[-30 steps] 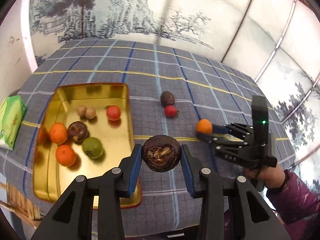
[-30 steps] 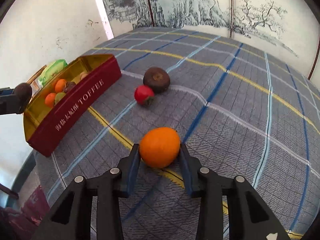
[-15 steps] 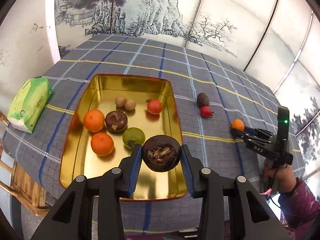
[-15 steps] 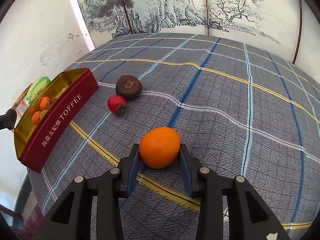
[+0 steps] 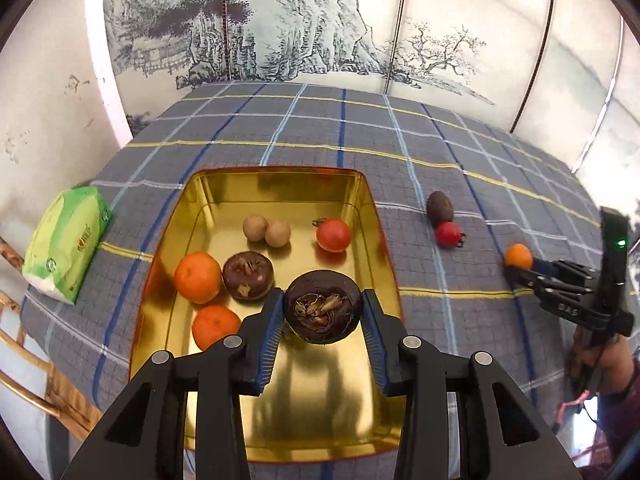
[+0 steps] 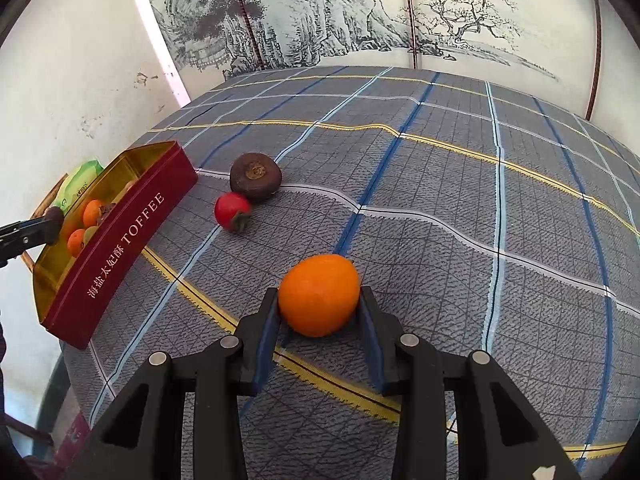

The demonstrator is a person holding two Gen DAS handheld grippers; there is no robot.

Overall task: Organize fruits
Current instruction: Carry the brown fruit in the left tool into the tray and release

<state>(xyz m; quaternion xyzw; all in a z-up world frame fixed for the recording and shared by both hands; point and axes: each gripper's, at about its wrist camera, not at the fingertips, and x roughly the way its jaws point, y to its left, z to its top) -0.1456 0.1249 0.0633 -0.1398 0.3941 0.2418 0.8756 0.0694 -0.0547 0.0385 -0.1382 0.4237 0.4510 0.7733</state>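
My left gripper is shut on a dark brown round fruit and holds it above the near middle of the gold tin tray. The tray holds two oranges, another brown fruit, two small tan fruits and a red fruit. My right gripper is shut on an orange just above the checked cloth. It shows at the right of the left wrist view. A brown fruit and a red fruit lie on the cloth.
The tray's red side reads TOFFEE and stands at the table's left. A green tissue pack lies left of the tray near the table edge. A painted screen stands behind the table. A bamboo chair is at the lower left.
My left gripper has carried the brown fruit left from beside the tray to over it. The green fruit is now hidden behind it. My right gripper keeps hold of the orange.
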